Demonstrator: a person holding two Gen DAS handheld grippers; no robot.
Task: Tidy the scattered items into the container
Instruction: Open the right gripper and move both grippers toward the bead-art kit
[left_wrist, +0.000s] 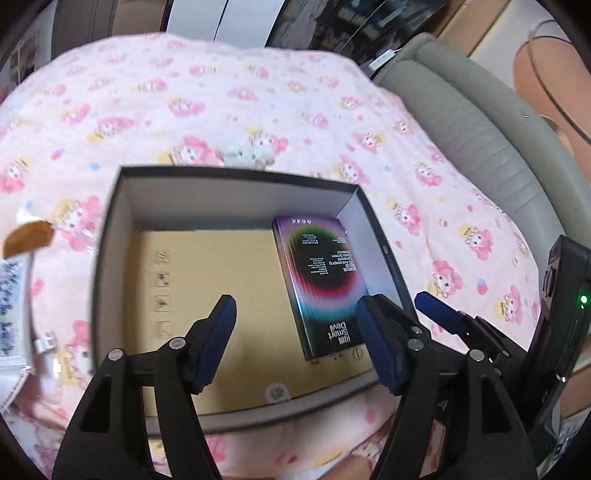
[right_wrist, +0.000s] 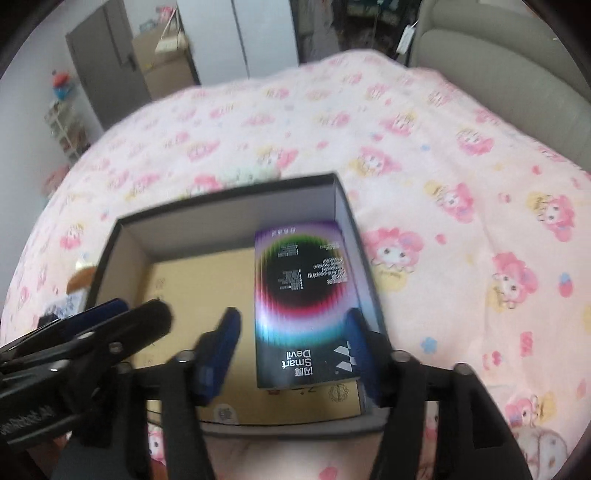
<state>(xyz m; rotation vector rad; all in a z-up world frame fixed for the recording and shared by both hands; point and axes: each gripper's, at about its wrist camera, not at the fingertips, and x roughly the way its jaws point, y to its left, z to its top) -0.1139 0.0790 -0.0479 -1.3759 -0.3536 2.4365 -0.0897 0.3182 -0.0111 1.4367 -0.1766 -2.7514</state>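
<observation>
An open dark box (left_wrist: 122, 206) with a tan bottom sits on the pink bed; it also shows in the right wrist view (right_wrist: 110, 254). A colourful "Smart Devil" packet (left_wrist: 325, 280) lies flat inside against the right wall, also seen in the right wrist view (right_wrist: 306, 306). My left gripper (left_wrist: 295, 328) is open and empty over the box's near half. My right gripper (right_wrist: 291, 347) is open above the packet's near end, not holding it; it also shows in the left wrist view (left_wrist: 439, 314). A small plush (left_wrist: 245, 153) lies behind the box.
A wrapped snack with a brown cookie (left_wrist: 27, 234) and a printed packet (left_wrist: 11, 295) lie left of the box. A grey padded headboard (left_wrist: 480, 122) borders the bed on the right. The pink patterned blanket (right_wrist: 443, 184) surrounds the box.
</observation>
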